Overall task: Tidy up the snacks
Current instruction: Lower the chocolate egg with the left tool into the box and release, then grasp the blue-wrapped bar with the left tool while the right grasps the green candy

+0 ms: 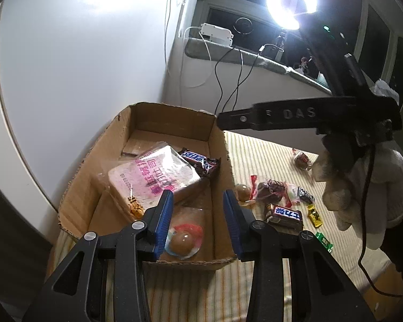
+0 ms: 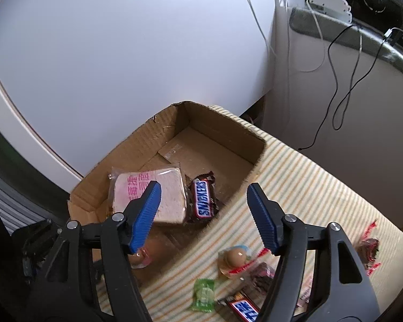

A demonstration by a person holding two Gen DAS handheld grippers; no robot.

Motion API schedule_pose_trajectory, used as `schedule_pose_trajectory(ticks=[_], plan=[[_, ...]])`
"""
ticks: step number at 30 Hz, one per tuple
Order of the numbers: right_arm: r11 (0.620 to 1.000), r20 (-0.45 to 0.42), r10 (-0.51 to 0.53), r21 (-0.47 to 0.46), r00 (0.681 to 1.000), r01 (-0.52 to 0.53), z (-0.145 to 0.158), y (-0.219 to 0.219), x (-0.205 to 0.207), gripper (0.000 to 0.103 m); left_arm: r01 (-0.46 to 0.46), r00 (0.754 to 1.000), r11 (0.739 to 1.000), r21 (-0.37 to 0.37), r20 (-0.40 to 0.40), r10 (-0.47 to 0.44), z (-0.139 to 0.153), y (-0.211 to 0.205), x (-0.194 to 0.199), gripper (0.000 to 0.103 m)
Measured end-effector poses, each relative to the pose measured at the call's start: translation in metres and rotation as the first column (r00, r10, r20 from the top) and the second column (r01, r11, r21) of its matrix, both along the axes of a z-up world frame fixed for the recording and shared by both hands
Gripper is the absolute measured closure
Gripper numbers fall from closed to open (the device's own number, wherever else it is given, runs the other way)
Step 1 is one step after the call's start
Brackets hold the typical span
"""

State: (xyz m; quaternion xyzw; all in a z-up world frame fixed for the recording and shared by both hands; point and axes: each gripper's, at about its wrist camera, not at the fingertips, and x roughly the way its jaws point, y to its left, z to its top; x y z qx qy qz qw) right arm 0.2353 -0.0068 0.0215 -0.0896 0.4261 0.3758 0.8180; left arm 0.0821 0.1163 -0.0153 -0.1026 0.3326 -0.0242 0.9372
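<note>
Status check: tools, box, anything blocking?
Both tools open, empty: left tool, right tool. Cardboard box holds bread, Snickers. Loose candies remain outside. Nothing blocking.

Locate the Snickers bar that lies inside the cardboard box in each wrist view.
Left wrist: Snickers bar sits mid-frame, right of the wrapped bread slice, near the box's right wall.
Right wrist: Snickers bar lies just below centre, again right of the bread slice.
Shared landmark: the cardboard box.
</note>
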Motion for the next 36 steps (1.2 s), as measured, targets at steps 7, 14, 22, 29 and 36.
schedule_pose_trajectory(ticks=[7,14,22,29,36], plan=[[1.000,0.023,-0.027,0.002,0.999,0.027,0.007,-0.037,-0.018,0.034,0.026,1.000,1.000,0.001,0.015,-0.026,0.006,-0.017,-0.008,0.066],[0.998,0.049,-0.061,-0.012,0.997,0.062,0.008,-0.086,-0.039,0.034,0.076,0.997,0.997,0.002,0.004,-0.076,0.005,-0.046,-0.011,0.066],[0.996,0.053,-0.069,-0.055,0.996,0.072,-0.006,-0.138,-0.073,0.034,0.141,0.990,0.990,-0.009,-0.028,-0.141,-0.003,-0.081,-0.006,0.066],[0.994,-0.023,-0.071,-0.080,0.997,0.069,-0.039,-0.169,-0.099,0.034,0.184,0.977,0.981,-0.056,-0.098,-0.189,-0.021,-0.106,0.007,0.066],[0.995,-0.113,-0.051,-0.087,0.992,0.041,-0.075,-0.177,-0.115,0.044,0.175,0.963,0.974,-0.145,-0.183,-0.200,-0.041,-0.116,0.026,0.053]])
